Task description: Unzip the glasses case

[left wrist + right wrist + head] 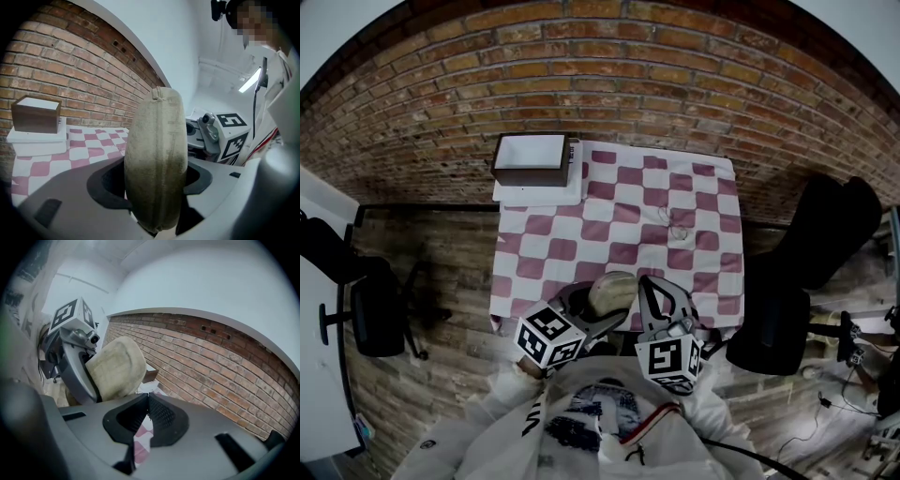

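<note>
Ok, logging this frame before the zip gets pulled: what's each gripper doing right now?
Left gripper: closed on the glasses case.
Right gripper: closed, nothing seen between its jaws.

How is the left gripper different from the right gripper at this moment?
The left gripper has its jaws apart, clamped on the beige glasses case; the right gripper has its jaws together, nothing between them. The left gripper carries the case upright; the right gripper sits beside it. Both are at the near edge of the checked tablecloth.
</note>
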A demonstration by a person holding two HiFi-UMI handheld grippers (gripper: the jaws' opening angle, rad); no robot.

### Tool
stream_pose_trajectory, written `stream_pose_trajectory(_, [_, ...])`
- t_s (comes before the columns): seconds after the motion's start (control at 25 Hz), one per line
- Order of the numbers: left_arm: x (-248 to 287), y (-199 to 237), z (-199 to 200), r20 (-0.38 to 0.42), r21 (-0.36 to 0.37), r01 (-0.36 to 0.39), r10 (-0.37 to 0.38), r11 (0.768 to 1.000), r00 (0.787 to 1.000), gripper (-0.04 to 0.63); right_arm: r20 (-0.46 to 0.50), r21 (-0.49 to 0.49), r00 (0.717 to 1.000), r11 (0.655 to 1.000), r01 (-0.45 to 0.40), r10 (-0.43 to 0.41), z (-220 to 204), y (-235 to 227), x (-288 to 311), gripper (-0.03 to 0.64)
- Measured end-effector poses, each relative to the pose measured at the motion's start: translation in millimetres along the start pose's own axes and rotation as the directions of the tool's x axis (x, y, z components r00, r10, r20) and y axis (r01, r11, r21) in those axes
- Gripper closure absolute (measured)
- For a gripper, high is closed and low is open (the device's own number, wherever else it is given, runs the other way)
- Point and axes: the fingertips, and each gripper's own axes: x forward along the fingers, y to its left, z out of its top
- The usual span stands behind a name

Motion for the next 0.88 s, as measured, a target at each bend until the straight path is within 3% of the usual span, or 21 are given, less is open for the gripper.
stream_pose_trajectory(0.88, [6,-8,-16,-0.053,0.003,0.003,-0.003,1.0,0.999,0.304,0.021,-0.01,0.999,0.999,0.038,-0.038,6,-9,-10,0.6])
